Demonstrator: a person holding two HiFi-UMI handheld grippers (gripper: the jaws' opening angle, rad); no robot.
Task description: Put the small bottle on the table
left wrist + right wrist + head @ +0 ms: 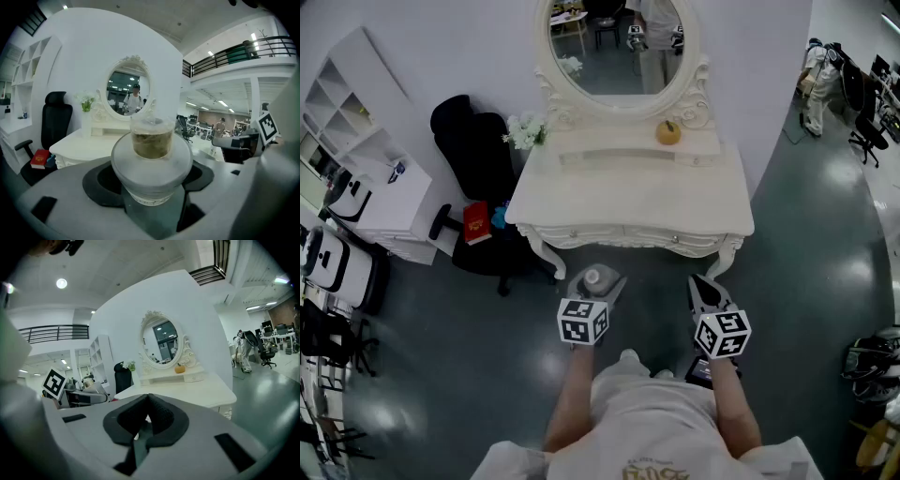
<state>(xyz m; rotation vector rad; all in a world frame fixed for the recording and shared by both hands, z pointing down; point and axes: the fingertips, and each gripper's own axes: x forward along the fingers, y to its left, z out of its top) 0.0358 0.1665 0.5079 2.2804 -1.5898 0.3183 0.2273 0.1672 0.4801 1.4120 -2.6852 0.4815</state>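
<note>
Small bottle [152,154]: it is sitting between the jaws of the left tongs [596,286], which are gripping it from both sides with their dark pads pressing on its wide frosted band. Above that band, a clear section is showing brownish contents. The bottle is hanging in the air over the dark, shiny floor [806,244], just short of the front edge of the table [628,202], and is not resting on it.

The right tongs [705,286] are hovering beside the left ones, a little apart, also just in front of the table. Their jaws are lying together with nothing between them.

A person [652,422] in a pale top is standing before the table, both forearms reaching forward to hold the tongs.

The table is a white dressing table with curved legs, and its broad top is lying bare. An oval mirror [617,47] in an ornate white frame is rising at its back. A small orange round thing [667,132] is sitting on a raised ledge below the mirror, towards the right. White flowers [525,131] are standing at the table's back left corner.

To the left of the table, a black chair [473,150] is carrying a red book [476,222] on its seat. Further left, a white shelf unit [356,112] is standing against the wall.
</note>
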